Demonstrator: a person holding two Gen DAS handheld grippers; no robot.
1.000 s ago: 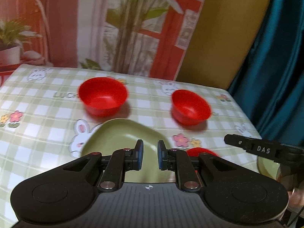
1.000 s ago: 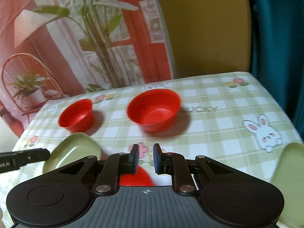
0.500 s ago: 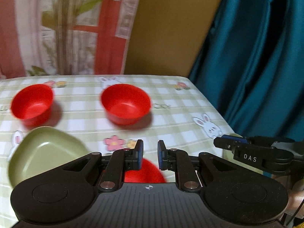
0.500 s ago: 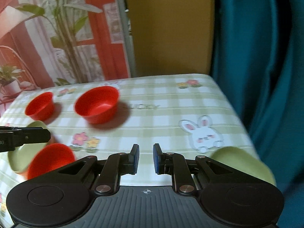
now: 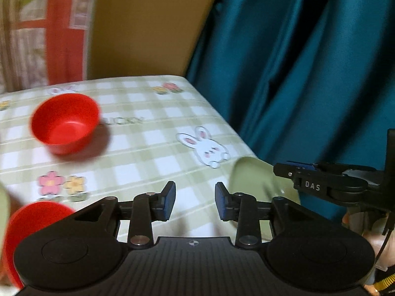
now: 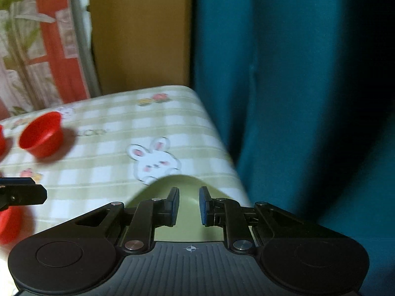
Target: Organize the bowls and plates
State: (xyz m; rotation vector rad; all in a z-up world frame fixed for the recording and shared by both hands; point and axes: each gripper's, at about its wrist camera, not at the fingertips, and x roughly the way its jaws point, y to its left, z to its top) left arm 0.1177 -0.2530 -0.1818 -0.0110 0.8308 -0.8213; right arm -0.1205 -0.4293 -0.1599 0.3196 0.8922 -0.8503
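A green plate (image 6: 188, 197) lies at the table's right front corner, under my right gripper (image 6: 188, 206), whose jaws stand partly open above it. The same plate (image 5: 251, 180) shows in the left wrist view, just right of my left gripper (image 5: 195, 203), which is open and empty over the tablecloth. A red bowl (image 5: 65, 122) stands upright at mid left; it also shows in the right wrist view (image 6: 40, 134). Another red bowl (image 5: 29, 224) sits at the lower left, partly hidden by the left gripper body.
The table (image 5: 153, 153) has a green checked cloth with rabbits and flowers. Its right edge runs close to a teal curtain (image 5: 308, 74). The right gripper's fingers (image 5: 321, 180) reach in at the right of the left wrist view. A further red bowl edge (image 6: 1, 139) shows far left.
Both grippers have swung right toward the table's right corner. Both grippers' jaws have opened wider. The right gripper now sits over the green plate.
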